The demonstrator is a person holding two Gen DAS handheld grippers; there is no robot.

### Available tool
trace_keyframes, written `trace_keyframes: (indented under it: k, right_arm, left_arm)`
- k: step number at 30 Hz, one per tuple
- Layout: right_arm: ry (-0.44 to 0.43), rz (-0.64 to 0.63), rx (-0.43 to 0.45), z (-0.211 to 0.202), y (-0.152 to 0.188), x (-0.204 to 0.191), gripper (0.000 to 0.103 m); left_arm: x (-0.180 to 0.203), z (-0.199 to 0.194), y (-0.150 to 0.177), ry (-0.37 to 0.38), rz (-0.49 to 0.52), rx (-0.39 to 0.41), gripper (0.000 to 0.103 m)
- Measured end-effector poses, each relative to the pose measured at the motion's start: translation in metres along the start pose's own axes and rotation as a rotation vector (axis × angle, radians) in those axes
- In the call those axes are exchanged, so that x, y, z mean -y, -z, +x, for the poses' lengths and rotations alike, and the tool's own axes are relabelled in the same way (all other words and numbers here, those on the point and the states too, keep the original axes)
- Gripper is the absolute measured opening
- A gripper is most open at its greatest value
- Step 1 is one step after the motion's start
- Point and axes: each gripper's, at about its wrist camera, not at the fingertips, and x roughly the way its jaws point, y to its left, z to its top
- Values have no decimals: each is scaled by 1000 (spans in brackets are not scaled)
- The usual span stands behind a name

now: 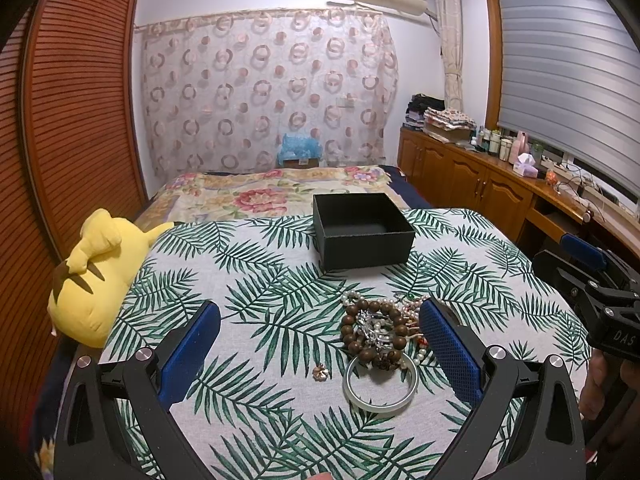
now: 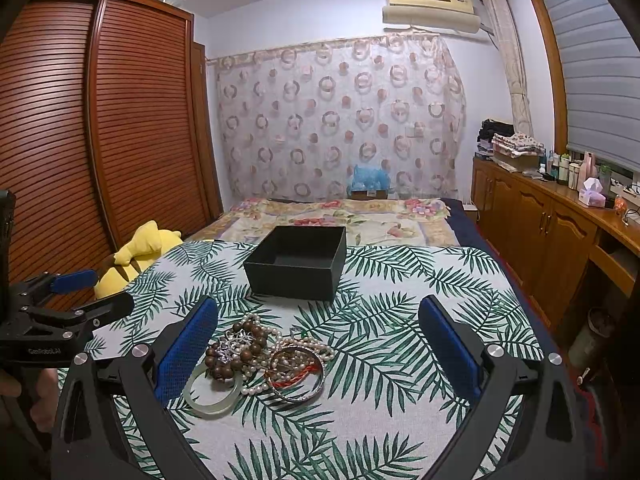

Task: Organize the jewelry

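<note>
A pile of jewelry (image 1: 378, 334) lies on the palm-leaf cloth: brown bead bracelets, pearl strands and a silver piece. A pale bangle (image 1: 380, 388) sits at its near edge, and a small flower-shaped piece (image 1: 320, 372) lies apart to the left. An open black box (image 1: 362, 230) stands behind the pile. My left gripper (image 1: 320, 340) is open, above the cloth, with the pile near its right finger. My right gripper (image 2: 318, 340) is open, with the pile (image 2: 260, 354) near its left finger; the bangle (image 2: 212, 392) and box (image 2: 298, 262) show there too.
A yellow plush toy (image 1: 96, 272) lies at the cloth's left edge. A floral bedspread (image 1: 260, 188) lies behind the box. A slatted wardrobe (image 1: 72, 120) stands on the left. Wooden cabinets (image 1: 480, 184) with bottles stand on the right.
</note>
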Motion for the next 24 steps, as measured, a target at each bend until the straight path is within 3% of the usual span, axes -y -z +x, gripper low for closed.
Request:
trace_keyframes:
  k: [16, 24]
  right_arm:
    - [-2, -3, 3, -3, -1, -2, 100]
    - [-21, -4, -15, 3, 0, -4, 100]
  left_arm:
    - [0, 0, 0, 1, 0, -2, 96]
    - [7, 13, 15, 10, 0, -27, 96]
